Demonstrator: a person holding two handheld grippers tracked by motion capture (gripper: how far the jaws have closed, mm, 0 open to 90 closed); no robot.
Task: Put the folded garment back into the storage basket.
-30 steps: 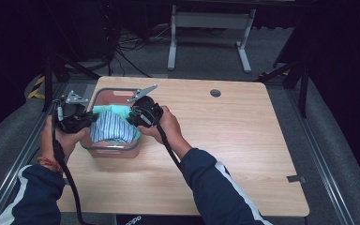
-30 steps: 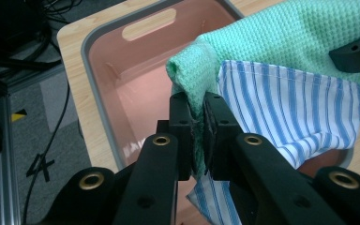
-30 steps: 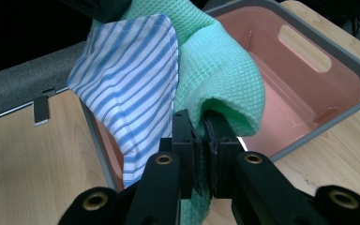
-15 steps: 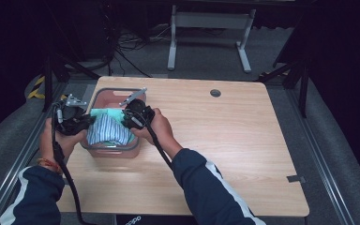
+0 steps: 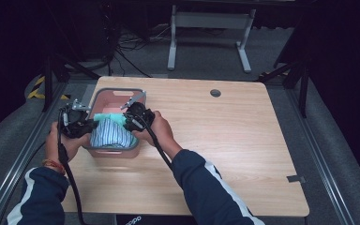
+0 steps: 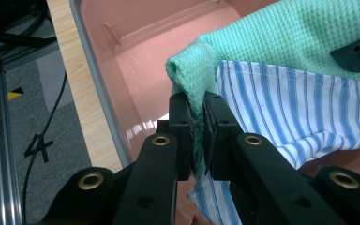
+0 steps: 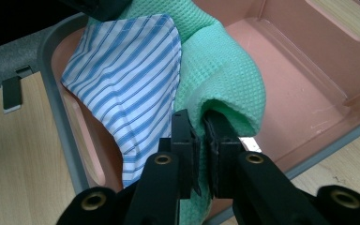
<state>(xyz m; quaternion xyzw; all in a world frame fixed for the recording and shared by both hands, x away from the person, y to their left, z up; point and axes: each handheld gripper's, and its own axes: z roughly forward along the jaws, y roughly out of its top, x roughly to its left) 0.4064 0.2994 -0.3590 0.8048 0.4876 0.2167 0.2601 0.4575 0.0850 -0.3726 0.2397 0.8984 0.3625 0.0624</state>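
A pink bin [image 5: 117,96] with a grey rim stands at the table's left. Over it hangs a folded bundle: a green waffle cloth [image 5: 104,116] with a blue-striped white cloth [image 5: 110,134] on its near side. My left gripper [image 5: 88,125] is shut on the bundle's left end, and my right gripper [image 5: 127,123] is shut on its right end. In the left gripper view the pads [image 6: 183,117] pinch the green cloth [image 6: 197,70], with the striped cloth [image 6: 290,108] beside them. The right gripper [image 7: 202,136] pinches a green fold [image 7: 225,79] above the bin's floor [image 7: 290,93].
The wooden tabletop [image 5: 225,140] stretches to the right, with a round cable hole [image 5: 215,93] at the back and a small grey strip [image 5: 296,178] near the front right edge. A metal rail [image 5: 18,154] runs along the table's left side.
Both hands have sunk with the cloth bundle stretched between them, so it now hangs lower in the bin. Both grips are unchanged.
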